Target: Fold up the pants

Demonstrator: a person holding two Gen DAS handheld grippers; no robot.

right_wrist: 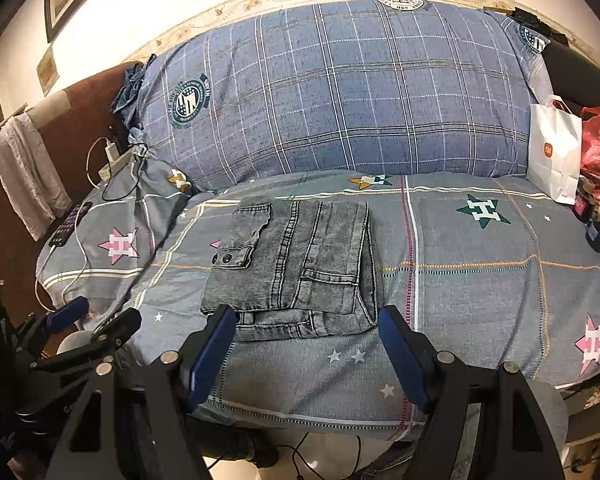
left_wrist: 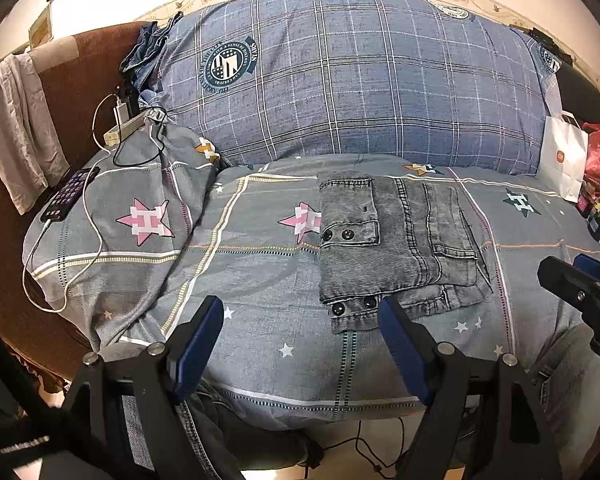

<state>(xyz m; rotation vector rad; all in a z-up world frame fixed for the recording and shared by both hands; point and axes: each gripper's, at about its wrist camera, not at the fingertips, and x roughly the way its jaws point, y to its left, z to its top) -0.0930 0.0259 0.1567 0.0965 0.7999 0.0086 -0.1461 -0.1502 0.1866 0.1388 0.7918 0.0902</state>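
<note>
The grey denim pants (left_wrist: 396,244) lie folded into a compact rectangle on the bed's grey star-patterned cover (left_wrist: 260,272), pocket flaps with dark snaps facing up. They also show in the right wrist view (right_wrist: 296,268). My left gripper (left_wrist: 300,312) is open and empty, just in front of the pants' near edge. My right gripper (right_wrist: 306,320) is open and empty, its fingertips flanking the pants' near edge without touching. Each gripper also shows in the other's view: the right at the right edge (left_wrist: 580,280), the left at the lower left (right_wrist: 96,320).
A large blue plaid pillow (left_wrist: 352,76) fills the back. A phone (left_wrist: 70,194) on a white cable, a charger and a power strip (left_wrist: 126,126) lie at left. A white paper bag (right_wrist: 554,154), a red bag and small bottles stand at right. A brown headboard with a towel is at left.
</note>
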